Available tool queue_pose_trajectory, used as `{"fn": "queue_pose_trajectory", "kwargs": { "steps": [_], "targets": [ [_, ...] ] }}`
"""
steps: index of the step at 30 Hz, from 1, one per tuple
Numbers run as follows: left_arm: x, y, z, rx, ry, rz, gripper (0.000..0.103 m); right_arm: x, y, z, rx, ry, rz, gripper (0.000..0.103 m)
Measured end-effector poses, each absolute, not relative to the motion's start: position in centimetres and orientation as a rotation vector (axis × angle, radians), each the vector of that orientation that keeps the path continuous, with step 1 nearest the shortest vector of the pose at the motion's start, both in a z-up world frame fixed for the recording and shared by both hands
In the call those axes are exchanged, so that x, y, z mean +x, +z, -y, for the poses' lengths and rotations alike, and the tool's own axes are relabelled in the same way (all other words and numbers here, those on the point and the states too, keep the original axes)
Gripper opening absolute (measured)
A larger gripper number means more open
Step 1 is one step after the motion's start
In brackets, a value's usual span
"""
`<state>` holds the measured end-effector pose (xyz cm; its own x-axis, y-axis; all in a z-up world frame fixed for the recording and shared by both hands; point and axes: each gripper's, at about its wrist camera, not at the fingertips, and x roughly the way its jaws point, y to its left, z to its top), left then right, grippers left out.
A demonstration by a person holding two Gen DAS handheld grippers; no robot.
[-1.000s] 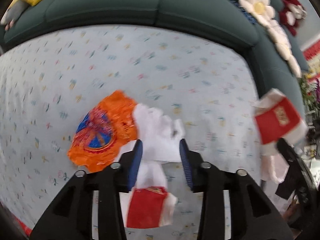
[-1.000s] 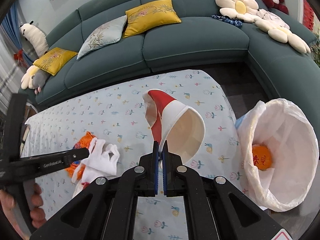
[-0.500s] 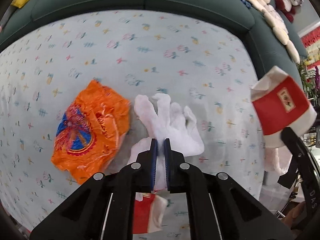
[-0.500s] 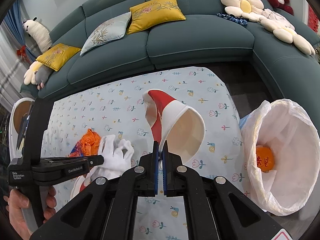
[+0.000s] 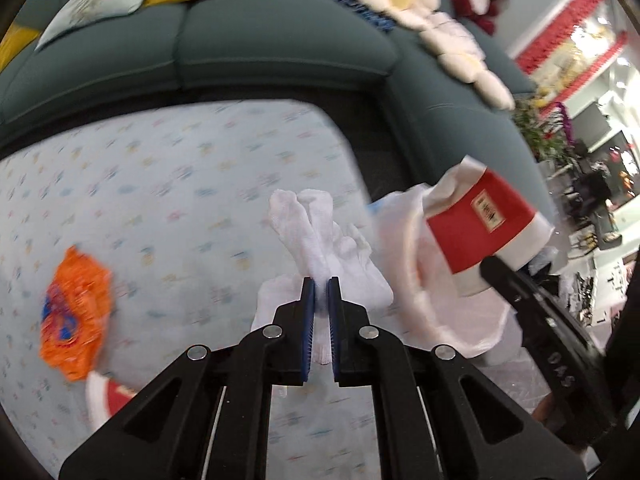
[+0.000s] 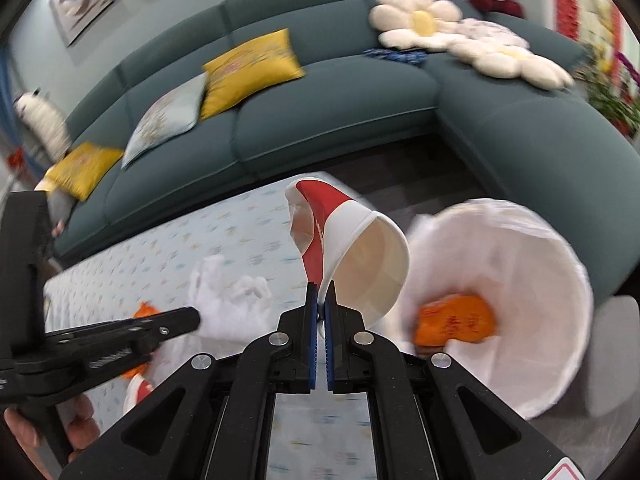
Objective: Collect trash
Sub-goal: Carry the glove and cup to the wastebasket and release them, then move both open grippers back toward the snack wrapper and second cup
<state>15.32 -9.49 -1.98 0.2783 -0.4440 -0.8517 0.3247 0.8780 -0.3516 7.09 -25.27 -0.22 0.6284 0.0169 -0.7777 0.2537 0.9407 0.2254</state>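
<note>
Left gripper [image 5: 321, 280] points steeply down, blue pads pinched tight on a white glove [image 5: 320, 240], glove hanging clear of the surface. Seen from the right wrist view, the left gripper [image 6: 192, 318] reaches in from the left edge, bare hand [image 6: 52, 428] wrapped round its handle at bottom left. Right gripper [image 6: 321, 294] also angled down, jaws clamped on the rim of a red-and-white paper cup [image 6: 352, 252], cup tilted with its mouth toward the camera. Both views motion-blurred.

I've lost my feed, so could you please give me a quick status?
Left tool shut on white glove. Right tool shut on paper cup. Trash bag open beside it; nothing in the way.
</note>
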Motion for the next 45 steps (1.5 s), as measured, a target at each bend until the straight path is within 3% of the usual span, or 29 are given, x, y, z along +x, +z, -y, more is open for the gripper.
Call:
{"fn": "queue_pose_trajectory", "kwargs": {
  "steps": [16,19,21,23,25,32,34,45],
  "targets": [
    [11.3,-0.6,21.7,-0.112,-0.789,-1.05,0.008,2.1,-2.7,35.6,0.411,-0.374,-0.9,0.003],
    [11.3,-0.8,22.2,-0.137,-0.796,-1.04,0.011,2.0,-2.9,35.8,0.408,-0.378,-0.9,0.004],
    [11.5,-0.8,22.2,-0.15,-0.794,-1.041,0.023,1.8,-2.8,35.8,0.406,-0.385,-0.893,0.012],
    [11.6,-0.7,21.7,-0.174,-0.791,-1.045,0.04,1.8,-2.7,36.0,0.416,-0.388,-0.883,0.021],
    [11.8,-0.7,21.0,-0.18,-0.778,-1.037,0.045,1.8,-2.5,36.0,0.415,-0.389,-0.877,0.023],
    [12.3,0.0,18.8,-0.142,-0.708,-1.052,0.046,2.4,-1.7,34.0,0.384,-0.344,-0.878,0.026],
    [12.3,0.2,17.7,-0.109,-0.675,-1.049,0.046,2.7,-1.3,32.8,0.371,-0.32,-0.878,0.031],
    [12.9,0.3,7.3,0.03,-0.4,-1.097,0.046,4.9,0.4,22.2,0.228,-0.062,-0.941,0.035]
  ]
}}
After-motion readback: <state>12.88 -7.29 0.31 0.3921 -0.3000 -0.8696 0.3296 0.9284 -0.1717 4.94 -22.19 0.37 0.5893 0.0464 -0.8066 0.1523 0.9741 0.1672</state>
